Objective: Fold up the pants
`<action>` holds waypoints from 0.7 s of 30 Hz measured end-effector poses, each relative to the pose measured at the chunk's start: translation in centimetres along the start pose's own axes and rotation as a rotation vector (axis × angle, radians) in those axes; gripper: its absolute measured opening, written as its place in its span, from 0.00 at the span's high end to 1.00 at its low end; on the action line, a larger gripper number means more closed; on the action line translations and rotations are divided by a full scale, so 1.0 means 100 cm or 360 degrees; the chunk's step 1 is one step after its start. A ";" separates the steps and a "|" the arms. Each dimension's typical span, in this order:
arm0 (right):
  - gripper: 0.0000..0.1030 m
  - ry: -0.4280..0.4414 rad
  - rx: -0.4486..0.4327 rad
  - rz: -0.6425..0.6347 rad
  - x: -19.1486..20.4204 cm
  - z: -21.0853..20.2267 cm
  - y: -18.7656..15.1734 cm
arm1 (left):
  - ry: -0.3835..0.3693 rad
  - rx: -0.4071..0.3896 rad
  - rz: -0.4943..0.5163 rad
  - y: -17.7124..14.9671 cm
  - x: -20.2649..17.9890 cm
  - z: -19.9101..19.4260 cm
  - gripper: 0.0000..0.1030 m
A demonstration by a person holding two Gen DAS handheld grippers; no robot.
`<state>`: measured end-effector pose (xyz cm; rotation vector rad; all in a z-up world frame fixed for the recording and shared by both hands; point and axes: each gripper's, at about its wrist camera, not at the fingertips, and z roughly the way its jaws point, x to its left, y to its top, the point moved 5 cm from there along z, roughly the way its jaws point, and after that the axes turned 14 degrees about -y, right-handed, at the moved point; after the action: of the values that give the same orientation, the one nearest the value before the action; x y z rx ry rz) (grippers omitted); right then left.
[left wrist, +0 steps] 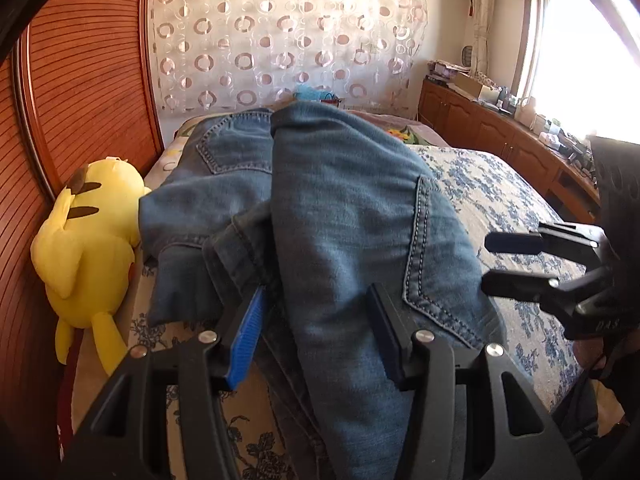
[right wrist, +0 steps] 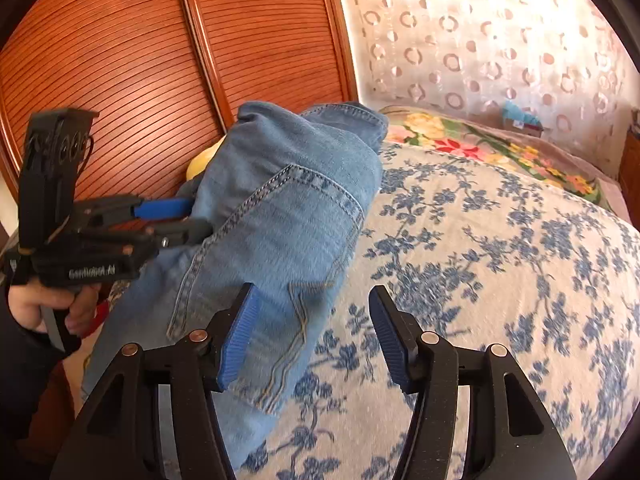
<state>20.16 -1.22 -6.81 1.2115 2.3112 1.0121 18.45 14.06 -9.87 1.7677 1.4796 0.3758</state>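
A pair of blue jeans (left wrist: 340, 200) lies bunched and partly folded on the bed, back pockets facing up. My left gripper (left wrist: 320, 320) straddles a thick ridge of the denim; the cloth fills the gap and both pads press on it. In the right wrist view the jeans (right wrist: 280, 220) rise as a heap at the left, and the left gripper (right wrist: 196, 218) bites into their side. My right gripper (right wrist: 314, 292) stands open just right of the jeans, with only the hem edge and bedspread between its fingers. It also shows as the right gripper (left wrist: 486, 263) over the bedspread.
The bed has a blue-flowered bedspread (right wrist: 480, 260) and a bright floral blanket (right wrist: 480, 140) at its far end. A yellow plush toy (left wrist: 88, 240) lies against slatted wooden doors (left wrist: 80, 80) at the left. A cluttered wooden cabinet (left wrist: 500, 132) runs under the window. A hand (right wrist: 52, 304) holds the left gripper.
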 end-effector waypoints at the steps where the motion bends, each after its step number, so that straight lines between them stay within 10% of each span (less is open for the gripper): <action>1: 0.41 0.0009 0.0002 -0.0006 0.000 0.002 0.001 | 0.0002 0.0007 -0.0003 -0.002 0.001 0.001 0.50; 21: 0.37 0.0225 0.0012 -0.0062 0.005 0.044 0.043 | -0.0055 0.0013 -0.0149 -0.026 0.029 0.002 0.43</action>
<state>24.91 2.81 -6.69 1.1263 2.4379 1.1089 17.59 16.72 -12.57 1.6961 1.5352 0.2906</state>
